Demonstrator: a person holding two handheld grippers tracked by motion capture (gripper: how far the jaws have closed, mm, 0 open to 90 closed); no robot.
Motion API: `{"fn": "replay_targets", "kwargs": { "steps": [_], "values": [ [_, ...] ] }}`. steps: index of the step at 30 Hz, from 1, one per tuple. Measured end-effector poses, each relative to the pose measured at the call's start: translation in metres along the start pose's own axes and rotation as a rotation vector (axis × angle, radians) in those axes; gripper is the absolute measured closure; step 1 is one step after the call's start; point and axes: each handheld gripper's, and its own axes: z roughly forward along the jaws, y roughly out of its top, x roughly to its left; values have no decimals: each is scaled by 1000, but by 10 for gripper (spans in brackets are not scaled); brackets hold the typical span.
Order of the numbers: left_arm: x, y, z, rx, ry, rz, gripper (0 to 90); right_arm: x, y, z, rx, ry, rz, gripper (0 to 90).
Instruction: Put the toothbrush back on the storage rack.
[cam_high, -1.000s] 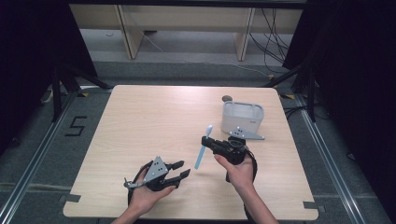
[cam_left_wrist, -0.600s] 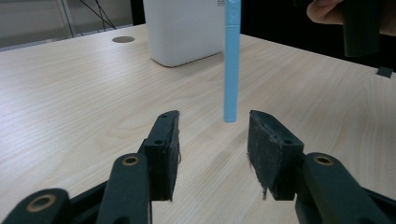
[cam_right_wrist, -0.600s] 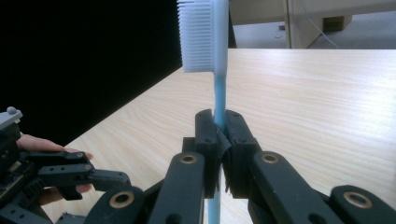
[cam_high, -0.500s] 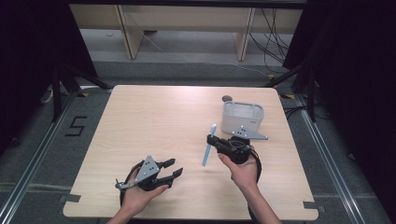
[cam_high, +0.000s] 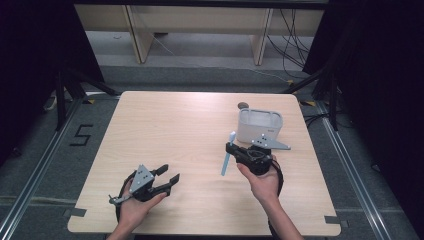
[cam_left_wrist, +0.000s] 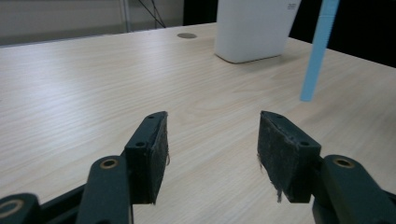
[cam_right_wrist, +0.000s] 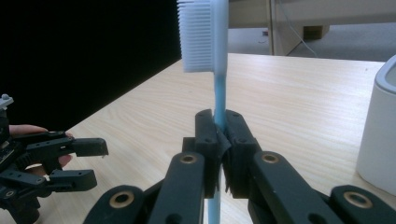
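A light blue toothbrush (cam_high: 226, 159) with white bristles (cam_right_wrist: 203, 35) stands nearly upright in my right gripper (cam_high: 231, 148), which is shut on its handle, right of the table's middle. In the right gripper view the pads (cam_right_wrist: 212, 140) clamp the handle just below the brush head. My left gripper (cam_high: 167, 174) rests in a hand near the front left of the table. Its jaws have just been opening and nothing lies between the pads (cam_left_wrist: 149, 149). The brush handle (cam_left_wrist: 316, 56) hangs at the far right of the left gripper view.
A white container (cam_high: 259, 125) stands just behind my right gripper, with a small dark round spot (cam_high: 243, 105) on the wooden table (cam_high: 170, 125) beyond it. Dark floor and a wooden shelf frame lie past the far edge.
My left gripper has drifted left toward the front edge, and its jaws stand wider apart. The right gripper with the toothbrush has stayed almost in place.
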Motion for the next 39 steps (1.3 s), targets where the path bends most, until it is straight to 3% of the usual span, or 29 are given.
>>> {"fn": "replay_targets", "kwargs": {
  "steps": [4,7,8,9,14,15,17,18,22,24,28,30,31,32,34,35,36,38,39],
  "values": [
    [5,-3,-4,2,39,14,415,-2,1,-2,4,-19,-21,863],
    [7,-4,-5,-4,53,17,409,-1,1,-4,3,-31,-3,863],
    [8,-6,-3,-22,51,14,408,-3,2,-4,0,-41,-32,863],
    [9,-6,-4,-20,56,17,408,-2,2,-5,7,-37,-5,863],
    [10,-9,-5,-40,87,26,408,-5,3,-8,0,-54,-41,863],
    [11,-9,-5,-43,91,29,408,-5,4,-9,-2,-48,-30,863],
    [12,-10,-5,-49,95,30,409,-7,5,-11,-8,-66,-48,863],
    [12,-10,-5,-48,97,33,409,-6,4,-11,-10,-62,-18,863],
    [13,-11,-5,-56,107,34,408,-10,5,-14,-15,-71,-34,863],
    [13,-11,-5,-61,110,34,406,-9,5,-15,-7,-77,-17,862],
    [12,-11,-6,-64,115,46,404,-12,6,-18,-15,-97,-59,862],
    [11,-11,-6,-64,118,48,402,-12,6,-19,-18,-89,-32,862],
    [11,-11,-6,-66,118,47,401,-14,6,-19,-28,-103,-61,862],
    [11,-11,-6,-67,119,45,401,-12,6,-21,-16,-98,-26,862],
    [12,-12,-5,-86,115,43,400,-14,6,-21,-23,-98,-40,862],
    [11,-11,-6,-68,123,44,399,-13,7,-22,-17,-102,-33,862],
    [11,-11,-6,-69,124,44,399,-15,8,-23,-23,-116,-59,862],
    [11,-11,-6,-68,123,48,398,-14,9,-24,-15,-110,-36,862],
    [10,-11,-6,-68,123,49,398,-15,9,-25,-17,-116,-51,862]
  ]
}}
